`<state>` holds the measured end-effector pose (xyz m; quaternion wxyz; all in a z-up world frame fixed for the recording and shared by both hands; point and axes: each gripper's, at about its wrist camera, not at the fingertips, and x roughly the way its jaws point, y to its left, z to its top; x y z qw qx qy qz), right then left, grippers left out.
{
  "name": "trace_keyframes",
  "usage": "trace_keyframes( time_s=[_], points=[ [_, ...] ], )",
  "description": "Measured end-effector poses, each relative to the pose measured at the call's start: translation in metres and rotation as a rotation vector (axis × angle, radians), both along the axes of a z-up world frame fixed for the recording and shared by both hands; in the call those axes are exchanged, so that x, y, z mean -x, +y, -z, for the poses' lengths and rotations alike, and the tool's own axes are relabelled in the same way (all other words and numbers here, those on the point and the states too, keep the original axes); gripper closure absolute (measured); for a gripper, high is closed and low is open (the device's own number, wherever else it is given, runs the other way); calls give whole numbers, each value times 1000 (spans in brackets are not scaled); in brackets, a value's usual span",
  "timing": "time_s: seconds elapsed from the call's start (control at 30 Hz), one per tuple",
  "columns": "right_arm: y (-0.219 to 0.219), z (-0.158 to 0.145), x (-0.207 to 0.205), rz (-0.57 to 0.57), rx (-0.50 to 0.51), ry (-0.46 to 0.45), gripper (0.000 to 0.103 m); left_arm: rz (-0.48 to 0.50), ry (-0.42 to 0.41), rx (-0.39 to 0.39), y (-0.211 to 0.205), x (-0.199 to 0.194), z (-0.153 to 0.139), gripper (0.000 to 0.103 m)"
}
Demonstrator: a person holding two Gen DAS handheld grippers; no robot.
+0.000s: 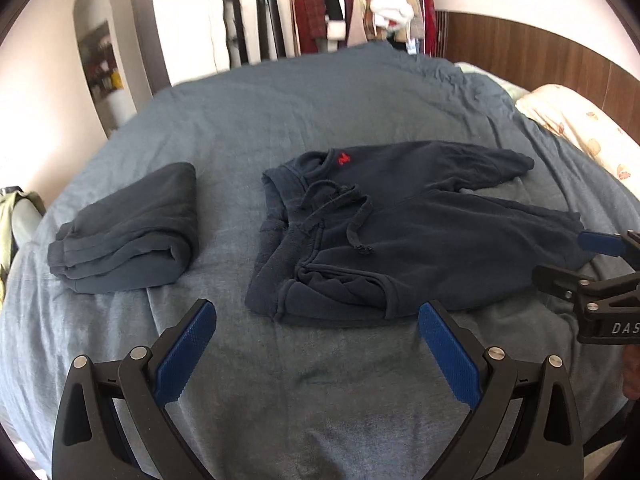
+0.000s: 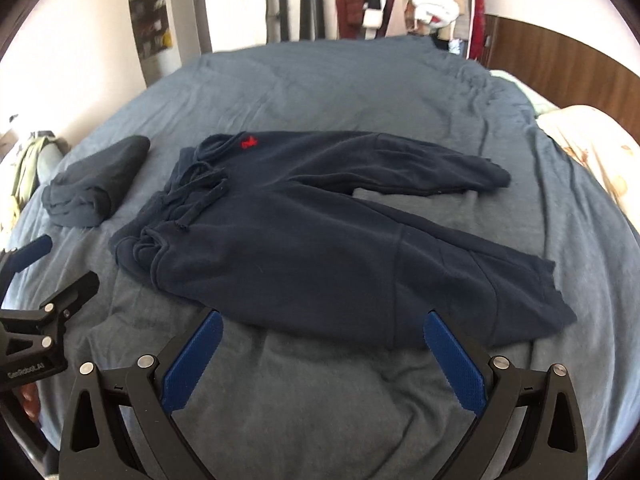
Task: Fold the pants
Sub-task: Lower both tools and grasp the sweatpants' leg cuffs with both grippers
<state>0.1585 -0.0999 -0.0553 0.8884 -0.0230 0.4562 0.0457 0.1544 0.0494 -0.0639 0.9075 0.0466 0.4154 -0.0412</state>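
Note:
Dark navy sweatpants (image 1: pixel 420 232) (image 2: pixel 320 236) with a small red logo lie spread flat on the bed, waistband and drawstring to the left, both legs stretching right. My left gripper (image 1: pixel 318 316) hovers open above the blanket, just in front of the waistband corner. My right gripper (image 2: pixel 322 322) is open too, near the front edge of the closer leg. Each gripper shows at the side of the other's view: the right gripper (image 1: pixel 600 264) at the right edge, the left gripper (image 2: pixel 36 272) at the left edge. Nothing is between the blue pads of either.
A folded dark garment (image 1: pixel 132 236) (image 2: pixel 96 184) sits left of the pants. The grey-blue blanket (image 1: pixel 320 112) covers the bed. A patterned pillow (image 1: pixel 580 132) and wooden headboard (image 1: pixel 540 52) are at the right; hanging clothes (image 1: pixel 360 0) are behind.

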Motion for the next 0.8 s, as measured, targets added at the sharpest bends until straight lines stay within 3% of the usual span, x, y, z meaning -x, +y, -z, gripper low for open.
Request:
trace_keyframes(
  time_s=[0.2, 0.37, 0.53, 0.8],
  points=[
    [4, -28, -26, 8, -25, 111, 1, -49, 104, 37, 13, -26, -32, 0],
    [-3, -34, -38, 92, -95, 190, 1, -109, 137, 40, 20, -39, -40, 0],
    [-10, -20, -43, 167, -120, 227, 2, -155, 176, 3, 24, -50, -23, 2],
    [-35, 30, -43, 332, -189, 339, 13, -258, 299, 66, 38, -74, 31, 20]
  ],
)
